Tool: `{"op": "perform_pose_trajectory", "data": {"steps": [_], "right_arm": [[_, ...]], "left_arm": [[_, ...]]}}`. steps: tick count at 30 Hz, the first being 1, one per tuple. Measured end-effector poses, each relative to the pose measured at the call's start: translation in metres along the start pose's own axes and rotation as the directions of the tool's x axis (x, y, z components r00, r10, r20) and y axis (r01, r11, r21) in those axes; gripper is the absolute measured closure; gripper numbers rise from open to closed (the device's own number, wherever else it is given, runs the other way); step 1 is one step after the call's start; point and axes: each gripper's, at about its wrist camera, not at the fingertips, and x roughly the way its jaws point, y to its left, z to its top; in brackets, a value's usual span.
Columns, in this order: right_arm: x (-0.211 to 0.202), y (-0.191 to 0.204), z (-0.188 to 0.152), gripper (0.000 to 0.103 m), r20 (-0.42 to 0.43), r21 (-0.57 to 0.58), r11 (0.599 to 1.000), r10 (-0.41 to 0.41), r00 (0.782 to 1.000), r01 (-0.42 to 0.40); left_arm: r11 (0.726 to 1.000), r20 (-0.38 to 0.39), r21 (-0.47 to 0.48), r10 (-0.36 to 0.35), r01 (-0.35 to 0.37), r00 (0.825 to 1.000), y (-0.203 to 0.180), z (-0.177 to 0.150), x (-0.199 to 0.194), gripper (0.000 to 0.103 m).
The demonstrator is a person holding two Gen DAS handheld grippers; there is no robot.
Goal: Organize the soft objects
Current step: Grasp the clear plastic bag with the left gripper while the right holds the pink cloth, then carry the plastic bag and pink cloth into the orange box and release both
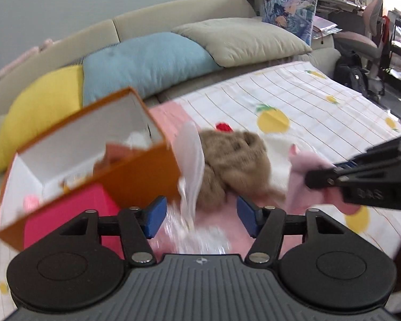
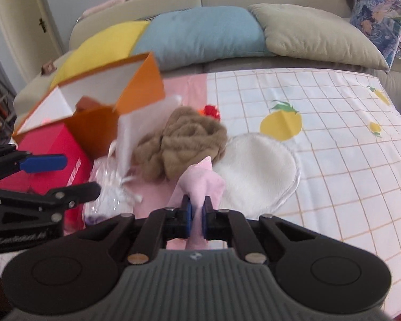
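My right gripper (image 2: 196, 212) is shut on a pink cloth (image 2: 203, 184), held just above the bed; it also shows in the left wrist view (image 1: 304, 171). My left gripper (image 1: 200, 214) is open and empty, over a clear plastic bag (image 1: 197, 238). A brown fluffy item (image 1: 232, 160) lies in front of it, next to a white round pad (image 2: 256, 171). An open orange box (image 1: 80, 155) with a white inside sits tilted on a pink box (image 1: 69, 219) at the left, with some items inside.
The bed has a checked sheet with lemon prints (image 2: 320, 123). Yellow (image 2: 101, 45), blue (image 2: 203, 32) and beige (image 2: 312, 32) pillows line the headboard. A red item (image 2: 209, 111) lies behind the brown one. A desk and chair (image 1: 361, 37) stand at the far right.
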Motion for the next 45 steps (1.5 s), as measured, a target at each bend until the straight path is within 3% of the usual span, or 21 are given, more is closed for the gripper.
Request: {"op": "perform_pose_trajectory", "data": {"steps": [7,12,15,17,19,37,45], "right_arm": [[0.01,-0.014,0.004,0.098,0.012,0.049,0.998,0.041,0.999,-0.041],[0.017,-0.015,0.002,0.098,0.004,0.052,0.997,0.051,0.999,-0.051],[0.02,-0.016,0.001,0.098,-0.005,0.062,0.996,0.058,0.998,-0.057],[0.021,-0.016,0.001,0.098,-0.009,0.06,0.997,0.058,0.998,-0.057],[0.022,-0.016,0.0,0.098,-0.009,0.057,0.997,0.06,0.998,-0.059],[-0.009,-0.005,-0.012,0.098,0.061,0.006,0.997,0.072,0.996,-0.072],[-0.04,0.007,-0.028,0.098,0.084,-0.028,0.998,0.064,0.994,-0.062]], "left_arm": [[0.992,0.0,0.115,0.056,-0.056,0.998,-0.013,0.014,0.041,0.051],[0.989,-0.018,0.126,0.074,-0.071,0.997,-0.014,0.014,0.058,0.062],[0.99,-0.015,0.114,0.081,-0.079,0.997,-0.014,0.016,0.063,0.076],[0.992,-0.016,0.104,0.077,-0.075,0.997,-0.013,0.018,0.064,0.094],[0.993,0.002,0.092,0.075,-0.075,0.997,-0.012,0.019,0.06,0.098],[0.994,0.131,-0.086,-0.052,0.064,0.99,-0.018,0.013,-0.051,0.1],[0.99,0.162,-0.132,-0.023,0.045,0.987,-0.007,-0.004,-0.088,0.1]]}}
